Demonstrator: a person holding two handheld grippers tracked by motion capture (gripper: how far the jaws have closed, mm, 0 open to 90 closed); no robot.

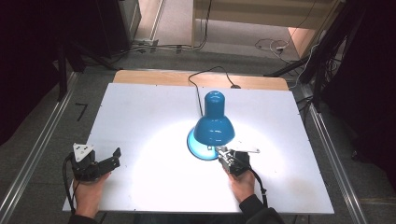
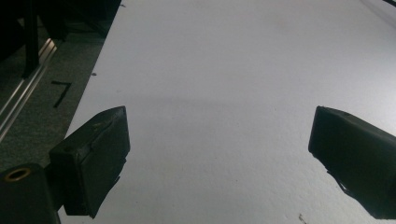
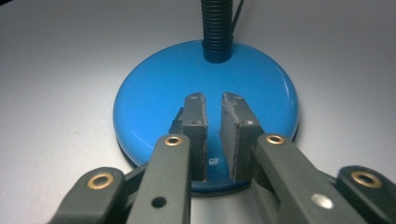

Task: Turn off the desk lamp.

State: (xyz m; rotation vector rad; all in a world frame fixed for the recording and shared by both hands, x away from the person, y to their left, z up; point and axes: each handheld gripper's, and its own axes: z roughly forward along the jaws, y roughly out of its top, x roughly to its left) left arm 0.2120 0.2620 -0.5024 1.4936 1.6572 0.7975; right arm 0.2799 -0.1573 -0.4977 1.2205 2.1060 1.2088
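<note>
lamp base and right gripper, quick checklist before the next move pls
1. Right gripper sits over the lamp base, jaws nearly closed with a narrow gap: ok.
2. What lies between or under the jaws, a switch perhaps: cannot tell.
3. Lamp standing upright, lit shade throwing light on the table: ok.
4. Left gripper open, off at the table's left side with only table surface ahead: ok.
5. Cord runs off the far edge, away from both hands: ok.
6. Base firm enough not to slide under a push: cannot tell.
</note>
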